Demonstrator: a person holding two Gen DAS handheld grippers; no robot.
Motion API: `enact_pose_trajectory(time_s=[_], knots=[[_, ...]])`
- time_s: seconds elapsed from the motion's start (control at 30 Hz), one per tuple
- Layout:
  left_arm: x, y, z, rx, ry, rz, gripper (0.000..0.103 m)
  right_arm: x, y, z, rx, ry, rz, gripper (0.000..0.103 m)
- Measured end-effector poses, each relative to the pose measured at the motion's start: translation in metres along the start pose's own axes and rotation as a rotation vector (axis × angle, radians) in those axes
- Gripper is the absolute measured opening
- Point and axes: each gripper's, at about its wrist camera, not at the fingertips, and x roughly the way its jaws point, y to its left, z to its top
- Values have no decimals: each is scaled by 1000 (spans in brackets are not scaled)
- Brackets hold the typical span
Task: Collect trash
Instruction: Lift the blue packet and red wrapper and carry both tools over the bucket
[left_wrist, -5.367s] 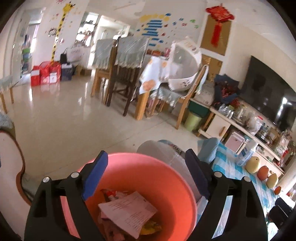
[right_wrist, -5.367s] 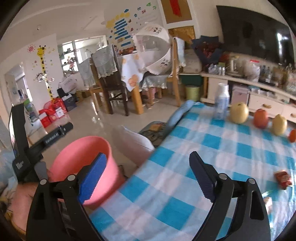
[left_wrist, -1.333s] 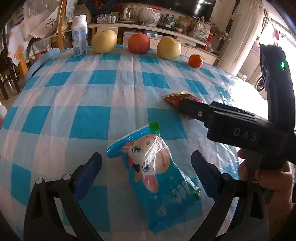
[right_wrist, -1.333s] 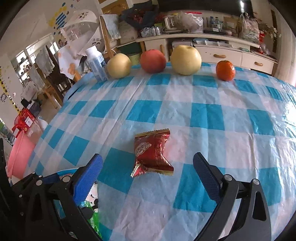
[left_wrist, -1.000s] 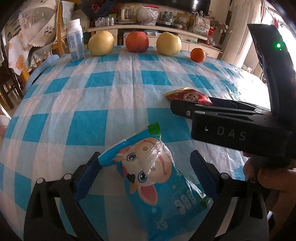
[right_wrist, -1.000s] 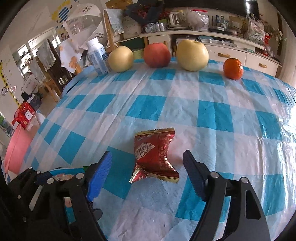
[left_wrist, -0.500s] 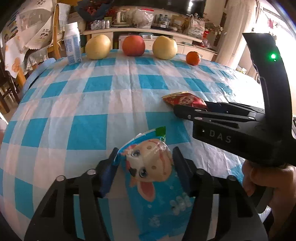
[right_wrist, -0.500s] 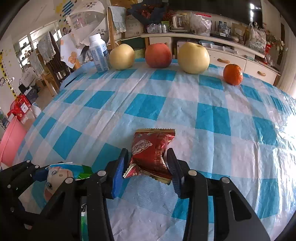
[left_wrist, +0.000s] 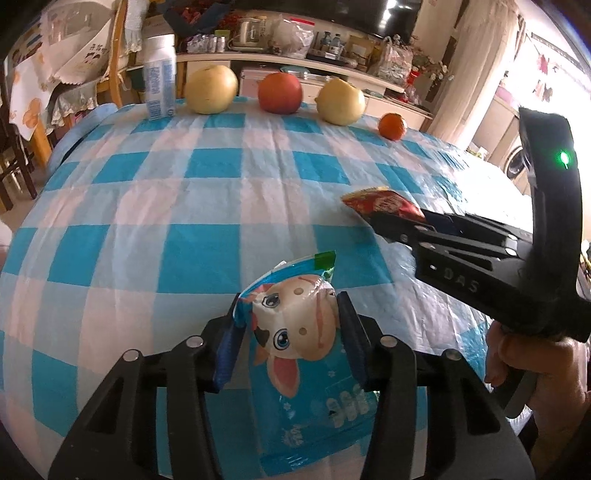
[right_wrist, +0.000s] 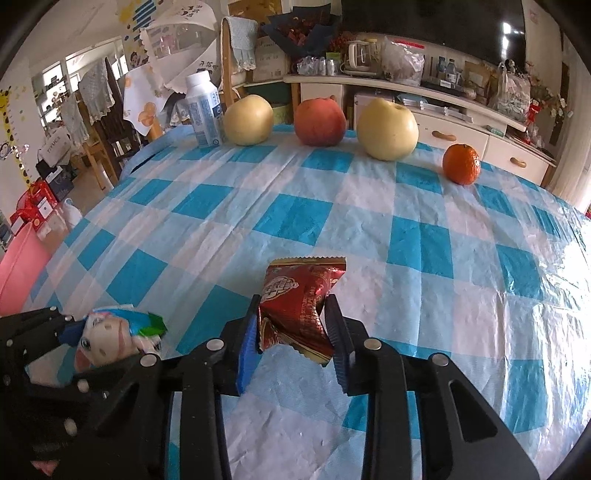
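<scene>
A blue snack bag with a cartoon calf (left_wrist: 299, 350) lies on the blue-and-white checked tablecloth (left_wrist: 207, 192). My left gripper (left_wrist: 291, 317) has its jaws closing, and both pads press the bag's sides. Seen from the right wrist, the same calf bag (right_wrist: 110, 332) sits between the left gripper's black fingers at the lower left. A small red snack wrapper (right_wrist: 295, 302) lies mid-table; my right gripper (right_wrist: 291, 321) is closing its jaws too, the blue pads squeezing its crumpled lower half. In the left wrist view the red wrapper (left_wrist: 380, 203) pokes out past the right gripper's black body, which a hand holds.
Along the far edge stand a white milk bottle (right_wrist: 203, 110), a yellow pear (right_wrist: 249, 120), a red apple (right_wrist: 319, 122), another yellow pear (right_wrist: 388, 129) and a small orange (right_wrist: 461, 164). A pink bin (right_wrist: 22, 266) stands off the table's left edge. Chairs and cabinets lie beyond.
Both grippers have closed from wide open onto their items: the left pads now pinch the calf bag, the right pads pinch the red wrapper. The left gripper also moved slightly forward over the bag.
</scene>
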Motion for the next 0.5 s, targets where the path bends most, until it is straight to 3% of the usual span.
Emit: enact_pose_trajectory(time_s=[0.5], knots=[[-30, 48, 6, -78, -70, 6, 46, -14, 28, -7, -15, -42, 57, 35]])
